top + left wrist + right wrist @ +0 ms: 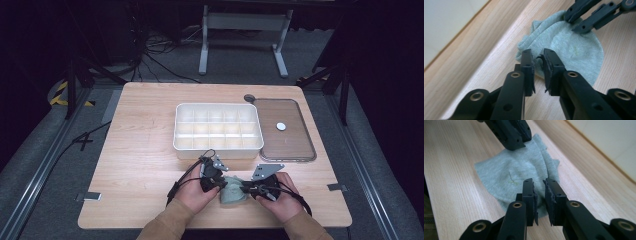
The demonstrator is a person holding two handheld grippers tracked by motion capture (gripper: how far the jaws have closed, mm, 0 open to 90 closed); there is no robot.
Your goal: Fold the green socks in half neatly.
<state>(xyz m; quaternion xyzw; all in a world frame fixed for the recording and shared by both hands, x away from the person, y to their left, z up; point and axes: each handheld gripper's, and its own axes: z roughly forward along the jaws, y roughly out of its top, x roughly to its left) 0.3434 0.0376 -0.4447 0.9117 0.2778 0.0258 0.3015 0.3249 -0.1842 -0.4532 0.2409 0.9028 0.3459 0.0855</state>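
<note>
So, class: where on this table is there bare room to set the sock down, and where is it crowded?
Bare wood lies left of the white divided tray, along the table's left edge, and behind the tray. It is crowded at the front middle, where both tongs meet over the sock, and on the right by the brown lid.

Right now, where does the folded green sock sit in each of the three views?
High view: green sock at the table's near edge, between both grippers.
Left gripper view: upper centre-right, beyond the jaws.
Right gripper view: centre, beyond the jaws.
Shared landmark: the white compartment tray.
</note>
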